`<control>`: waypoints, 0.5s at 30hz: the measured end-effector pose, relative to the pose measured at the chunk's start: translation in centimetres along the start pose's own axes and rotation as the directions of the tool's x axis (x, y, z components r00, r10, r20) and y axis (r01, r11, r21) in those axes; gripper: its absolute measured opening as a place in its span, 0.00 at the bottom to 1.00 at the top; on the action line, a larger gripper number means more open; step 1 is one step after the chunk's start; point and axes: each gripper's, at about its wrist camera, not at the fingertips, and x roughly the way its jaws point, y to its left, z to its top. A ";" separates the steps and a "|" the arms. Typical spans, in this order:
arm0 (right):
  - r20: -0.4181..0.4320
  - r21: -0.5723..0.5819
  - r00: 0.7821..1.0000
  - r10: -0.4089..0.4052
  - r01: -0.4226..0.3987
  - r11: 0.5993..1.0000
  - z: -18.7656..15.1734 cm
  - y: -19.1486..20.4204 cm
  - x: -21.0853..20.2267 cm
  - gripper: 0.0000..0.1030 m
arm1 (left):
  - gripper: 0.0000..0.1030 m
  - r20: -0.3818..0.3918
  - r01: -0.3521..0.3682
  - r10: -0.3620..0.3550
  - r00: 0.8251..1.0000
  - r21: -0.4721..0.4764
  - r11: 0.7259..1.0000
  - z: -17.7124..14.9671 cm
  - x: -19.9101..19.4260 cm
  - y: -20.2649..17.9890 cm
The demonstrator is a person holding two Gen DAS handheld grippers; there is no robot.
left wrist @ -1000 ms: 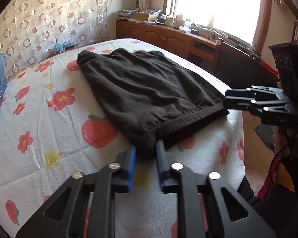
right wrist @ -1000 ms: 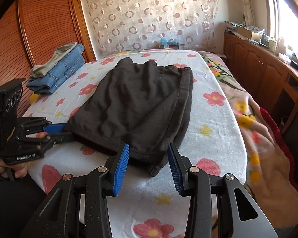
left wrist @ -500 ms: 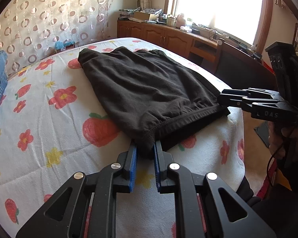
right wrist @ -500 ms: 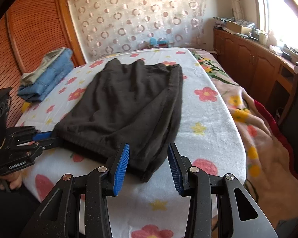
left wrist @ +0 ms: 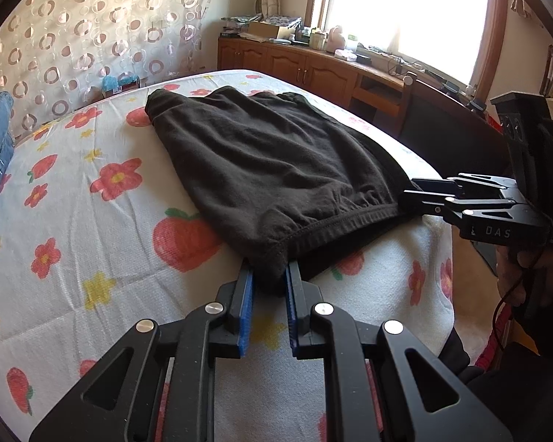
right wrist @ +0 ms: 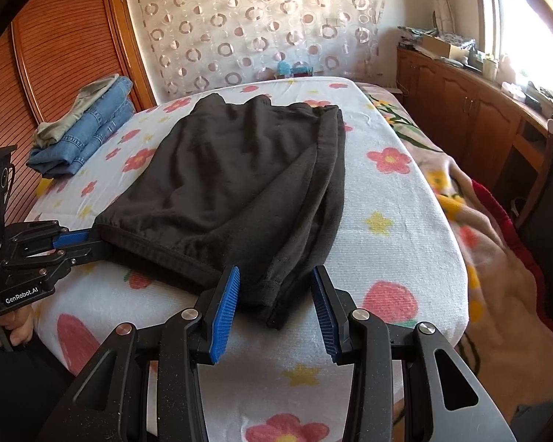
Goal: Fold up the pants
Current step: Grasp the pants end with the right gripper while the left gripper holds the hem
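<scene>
Black pants [left wrist: 276, 169] lie folded lengthwise on a flowered bed cover [left wrist: 73, 221], one end toward me. My left gripper [left wrist: 269, 272] is shut on the near left corner of that end, with cloth bunched between its blue pads. The right wrist view shows the same pants [right wrist: 239, 169] and my right gripper [right wrist: 275, 272] standing open around their near right corner, with a gap on the right pad's side. From the right wrist view the left gripper [right wrist: 92, 239] shows at the left corner. From the left wrist view the right gripper [left wrist: 409, 191] is at the right one.
A stack of folded jeans [right wrist: 84, 129] sits at the bed's far left corner. A pink blanket [right wrist: 479, 221] hangs off the right side of the bed. Wooden cabinets [right wrist: 461, 103] with clutter on top run under the window, and a slatted wardrobe [right wrist: 55, 55] stands on the left.
The right gripper has edged slightly closer to the pants' right corner. The left gripper keeps its hold and the pants lie as before.
</scene>
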 end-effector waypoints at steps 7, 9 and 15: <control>-0.002 -0.018 1.000 0.023 -0.024 1.000 -0.1 0.2 0.0 0.27 | 0.15 0.001 0.002 -0.002 1.000 -0.002 1.000 0.0 0.0 0.0; -0.004 -0.013 0.999 0.037 -0.037 0.999 -0.1 0.1 0.0 0.24 | 0.15 0.001 0.002 -0.002 1.000 -0.002 1.000 0.0 0.0 0.0; 0.001 -0.013 0.999 0.044 -0.044 0.999 -0.2 0.0 0.1 0.23 | 0.15 0.002 0.002 -0.002 1.000 -0.002 1.000 -0.1 0.0 0.0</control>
